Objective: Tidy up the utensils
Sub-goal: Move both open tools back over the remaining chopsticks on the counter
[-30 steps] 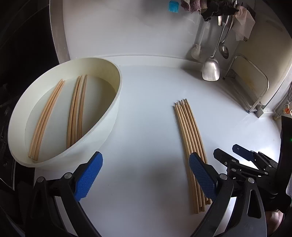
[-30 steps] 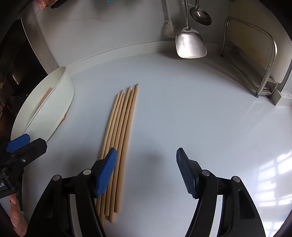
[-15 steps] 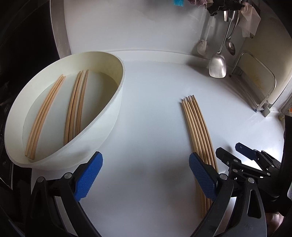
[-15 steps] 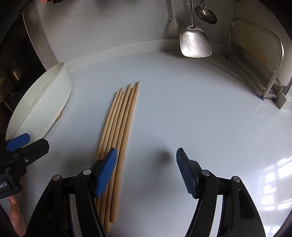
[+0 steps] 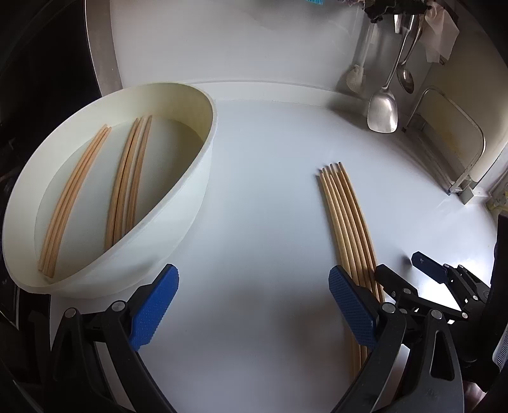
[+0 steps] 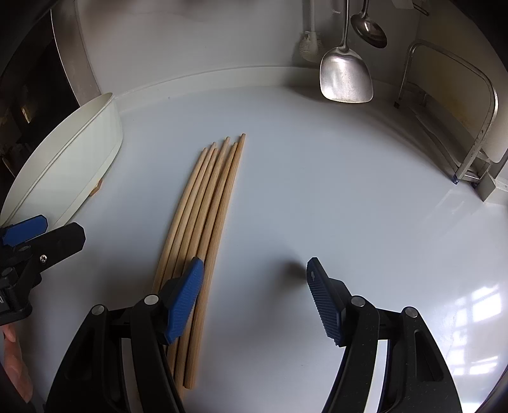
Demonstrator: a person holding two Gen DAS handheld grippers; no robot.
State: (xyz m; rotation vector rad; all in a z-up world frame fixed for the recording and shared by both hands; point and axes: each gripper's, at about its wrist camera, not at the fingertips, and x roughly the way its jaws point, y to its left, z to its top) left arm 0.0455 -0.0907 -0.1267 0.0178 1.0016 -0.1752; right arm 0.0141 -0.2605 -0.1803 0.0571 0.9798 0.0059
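Observation:
Several wooden chopsticks lie side by side on the white counter; they also show in the right wrist view. A white oval tub at the left holds two bundles of chopsticks; the tub's outer wall shows in the right wrist view. My left gripper is open and empty, between the tub and the loose chopsticks. My right gripper is open and empty, its left finger over the near ends of the loose chopsticks. It also shows at the right of the left wrist view.
A steel spatula and a ladle hang at the back wall. A white brush hangs beside them. A metal rack stands at the right. A dark steel-edged appliance is behind the tub.
Both grippers have drawn back and shifted slightly; the tub and loose chopsticks sit a little further right and lower in the left wrist view. Both stay open. No object has moved.

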